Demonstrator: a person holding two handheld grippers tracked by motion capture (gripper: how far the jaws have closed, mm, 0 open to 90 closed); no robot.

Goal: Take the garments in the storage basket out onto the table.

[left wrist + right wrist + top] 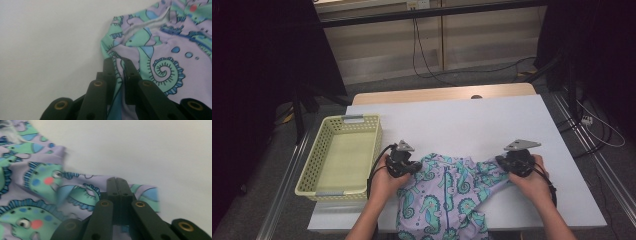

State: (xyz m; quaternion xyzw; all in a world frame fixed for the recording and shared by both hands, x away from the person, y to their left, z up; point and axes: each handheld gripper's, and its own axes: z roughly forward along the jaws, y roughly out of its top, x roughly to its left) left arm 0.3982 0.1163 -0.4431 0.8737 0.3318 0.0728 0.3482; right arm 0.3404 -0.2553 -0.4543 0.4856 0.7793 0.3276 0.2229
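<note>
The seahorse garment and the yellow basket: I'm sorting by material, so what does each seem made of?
Seahorse garment: thin, smooth stretch knit, likely; it drapes and creases softly, with a matte print. Yellow basket: moulded plastic, by its rigid perforated walls and even pale colour.

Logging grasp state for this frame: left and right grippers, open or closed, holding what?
Left gripper: closed on the edge of the seahorse-print garment.
Right gripper: closed on the same garment's far side.

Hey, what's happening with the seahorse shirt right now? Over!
Left gripper shut on seahorse shirt, right gripper shut on it too. Shirt flat on white table. Yellow basket off to the left, nothing blocking.
</note>
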